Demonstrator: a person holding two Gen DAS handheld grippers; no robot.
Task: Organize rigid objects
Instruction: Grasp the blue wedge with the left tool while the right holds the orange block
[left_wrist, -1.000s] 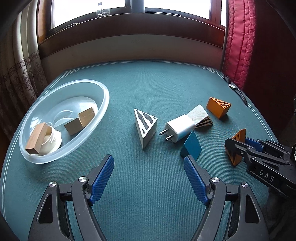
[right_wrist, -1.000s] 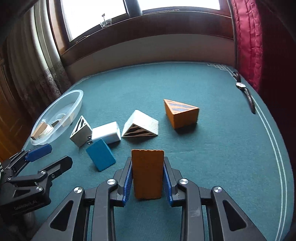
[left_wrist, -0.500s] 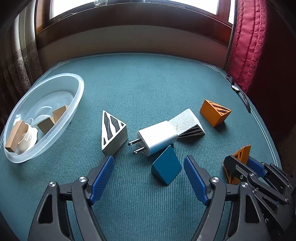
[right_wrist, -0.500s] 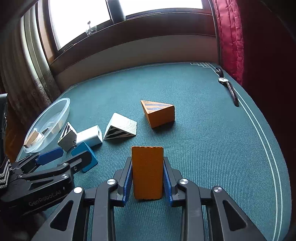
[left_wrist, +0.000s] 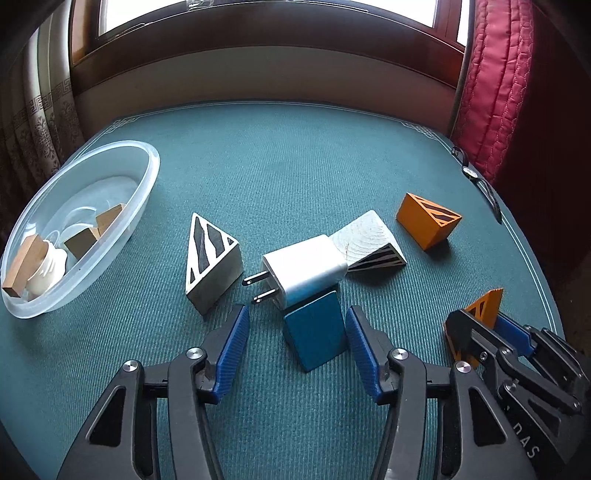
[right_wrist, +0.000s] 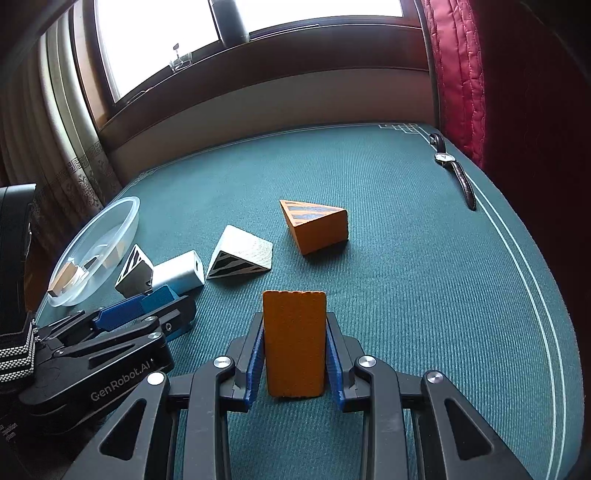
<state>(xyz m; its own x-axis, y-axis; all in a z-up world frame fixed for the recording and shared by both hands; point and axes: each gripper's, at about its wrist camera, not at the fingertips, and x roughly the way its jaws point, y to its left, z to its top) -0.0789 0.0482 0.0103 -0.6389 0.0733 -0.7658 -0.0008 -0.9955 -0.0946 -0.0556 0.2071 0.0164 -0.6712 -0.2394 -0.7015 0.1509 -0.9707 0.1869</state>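
A blue wedge lies on the green table between the fingers of my left gripper, whose jaws are closing. The right pad is at the wedge's side, and a gap remains at the left pad. Behind the wedge, touching it, lies a white plug charger. A white striped wedge stands to the left, with a pale striped wedge and an orange striped wedge to the right. My right gripper is shut on an orange block, held upright just above the cloth.
A clear plastic bowl at the left holds wooden blocks and a small white piece. A wristwatch lies near the right table edge. A red curtain hangs at the right; the window wall is behind.
My left gripper came forward over the blue wedge, which now sits between its fingers, and its jaws have narrowed. The right gripper kept its hold on the orange block.
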